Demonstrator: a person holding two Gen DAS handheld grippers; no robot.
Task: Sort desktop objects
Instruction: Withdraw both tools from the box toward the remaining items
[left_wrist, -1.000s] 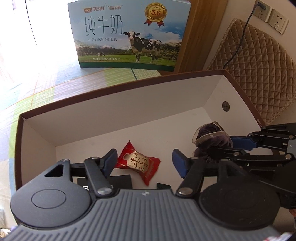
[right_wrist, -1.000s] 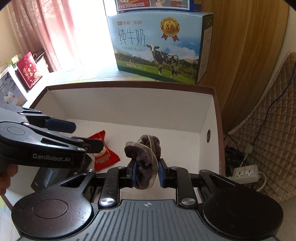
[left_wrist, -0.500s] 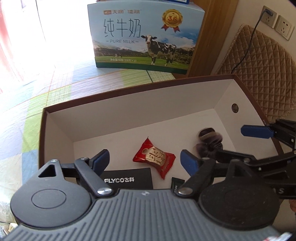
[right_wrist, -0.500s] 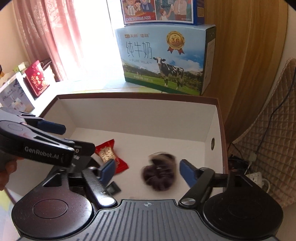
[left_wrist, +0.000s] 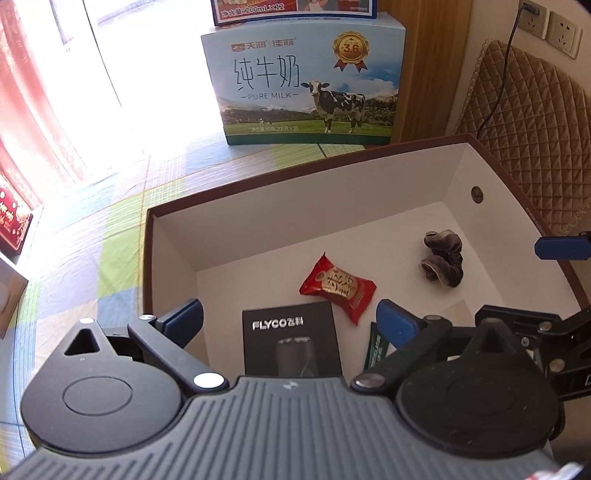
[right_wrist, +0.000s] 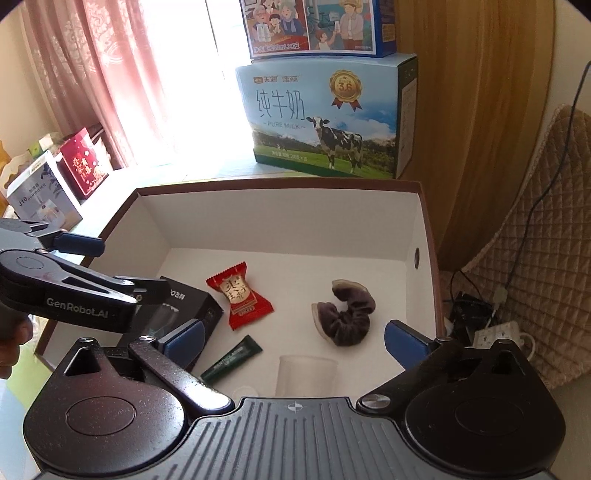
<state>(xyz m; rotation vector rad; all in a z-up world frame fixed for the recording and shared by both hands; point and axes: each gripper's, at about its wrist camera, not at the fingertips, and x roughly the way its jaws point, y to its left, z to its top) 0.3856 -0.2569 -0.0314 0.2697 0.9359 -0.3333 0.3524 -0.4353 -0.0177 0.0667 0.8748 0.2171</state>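
Observation:
A brown-rimmed white box (left_wrist: 332, 184) (right_wrist: 280, 218) holds the sorted things. A dark purple scrunchie (left_wrist: 441, 263) (right_wrist: 345, 313) lies loose on its floor at the right. Left of it are a red candy packet (left_wrist: 337, 288) (right_wrist: 240, 295), a black FLYCO box (left_wrist: 291, 343) (right_wrist: 188, 306), a dark green sachet (left_wrist: 376, 345) (right_wrist: 232, 358) and a clear plastic cup (right_wrist: 306, 374). My left gripper (left_wrist: 290, 319) hovers open above the box's near left side. My right gripper (right_wrist: 293, 341) is open above the near right, holding nothing.
A blue milk carton (left_wrist: 306, 85) (right_wrist: 328, 118) stands behind the box with another carton on top. Small gift boxes (right_wrist: 62, 177) sit at the far left by a pink curtain. A quilted cushion (left_wrist: 524, 122) and a power strip (right_wrist: 502, 334) are to the right.
My right gripper opened and let the scrunchie fall into the box. Both grippers then rose and pulled back from the box.

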